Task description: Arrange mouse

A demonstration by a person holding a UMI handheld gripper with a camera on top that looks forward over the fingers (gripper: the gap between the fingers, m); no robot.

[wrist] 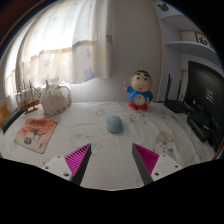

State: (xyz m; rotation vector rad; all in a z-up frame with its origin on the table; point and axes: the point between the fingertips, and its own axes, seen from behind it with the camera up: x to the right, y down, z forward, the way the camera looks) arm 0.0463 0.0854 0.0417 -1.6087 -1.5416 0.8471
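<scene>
My gripper [113, 160] is open and holds nothing. The little blue mouse [114, 124] sits far ahead of it, in the middle of the white worktop [90, 135]. It looks light, hard and smooth, so I should pinch its two sides.

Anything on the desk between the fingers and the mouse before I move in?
No. In the gripper view the white desk is bare between the open gripper and the blue-grey mouse, which lies straight ahead, beyond the fingers.

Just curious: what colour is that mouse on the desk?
Light blue mouse, seen in the gripper view.
</scene>
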